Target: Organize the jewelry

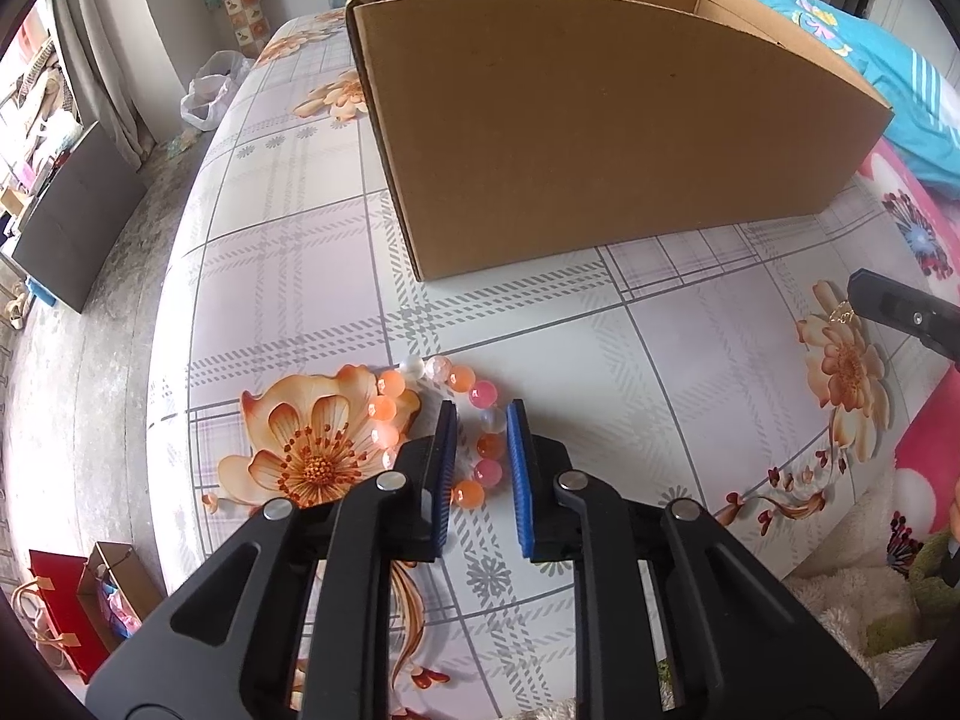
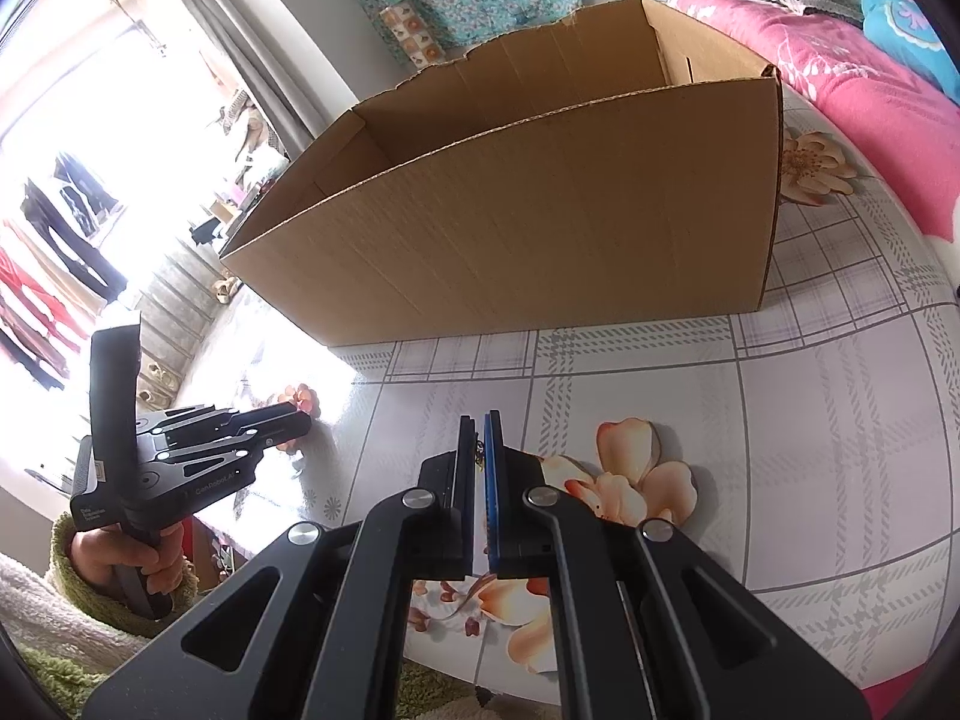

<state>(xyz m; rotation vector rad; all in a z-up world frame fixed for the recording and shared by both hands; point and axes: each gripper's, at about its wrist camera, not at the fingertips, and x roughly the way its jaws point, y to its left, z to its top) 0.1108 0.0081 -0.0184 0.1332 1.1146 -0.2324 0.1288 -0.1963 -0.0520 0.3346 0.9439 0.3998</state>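
A bracelet (image 1: 414, 396) of orange, pink and white beads lies on the flowered tablecloth (image 1: 690, 408). My left gripper (image 1: 483, 414) points down over its right side. One run of beads lies between the blue pads (image 1: 521, 480), and small gaps still show beside them. In the right wrist view, the left gripper (image 2: 303, 414) reaches the table at far left. My right gripper (image 2: 478, 420) is shut on a small gold piece of jewelry (image 2: 480, 453). That gold piece (image 1: 843, 315) also hangs at the right gripper (image 1: 855, 294) in the left wrist view. An open cardboard box (image 1: 600, 150) (image 2: 540, 228) stands just behind.
A pink blanket (image 2: 840, 78) and teal cloth (image 1: 870, 60) lie along the table's right side. A plastic bag (image 1: 210, 90) sits at the far left edge. Gift bags (image 1: 78, 600) stand on the floor below. A hand (image 2: 138, 564) in a green fuzzy sleeve holds the left gripper.
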